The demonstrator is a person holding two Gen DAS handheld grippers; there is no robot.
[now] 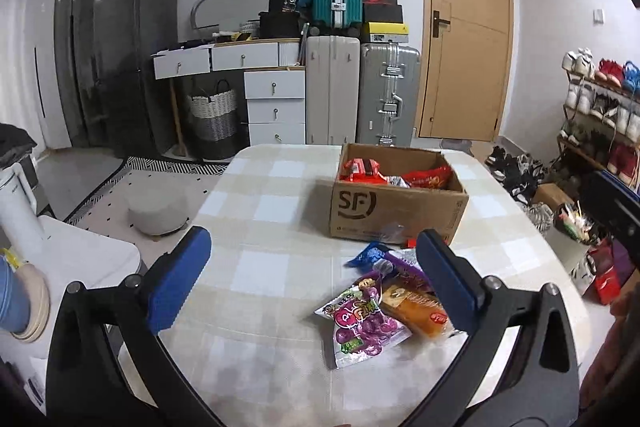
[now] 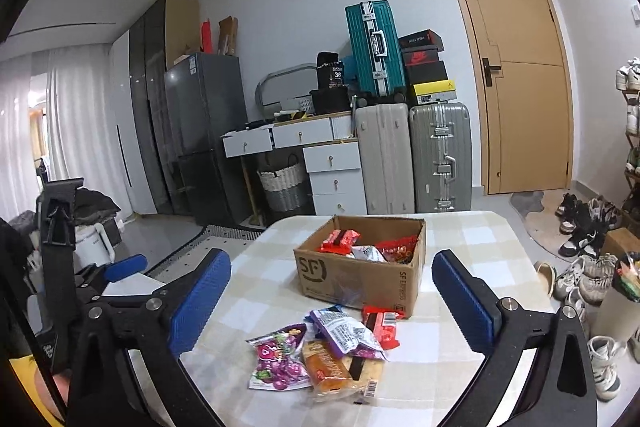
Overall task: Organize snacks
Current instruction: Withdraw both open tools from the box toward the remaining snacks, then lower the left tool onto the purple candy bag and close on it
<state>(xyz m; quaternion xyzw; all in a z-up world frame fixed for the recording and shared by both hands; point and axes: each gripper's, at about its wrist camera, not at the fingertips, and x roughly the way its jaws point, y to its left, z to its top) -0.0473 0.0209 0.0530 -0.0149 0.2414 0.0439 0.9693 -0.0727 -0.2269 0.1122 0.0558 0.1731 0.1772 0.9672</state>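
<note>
On the checked tabletop [image 2: 460,379], near side: loose snack packets [image 2: 320,355] heaped before the open cardboard box [image 2: 360,279] | left hand-held gripper [image 1: 316,279] and right hand-held gripper [image 2: 332,303]: both spread wide, empty | risk: overlapping slippery wrappers, a pinch may drag neighbours or slip.

Dim, even indoor light, soft shadows, strong fisheye bending with dark corners; both views fairly sharp.

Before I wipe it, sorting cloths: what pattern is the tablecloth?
Beige and white checks on the tablecloth, clearest in the left wrist view.
</note>
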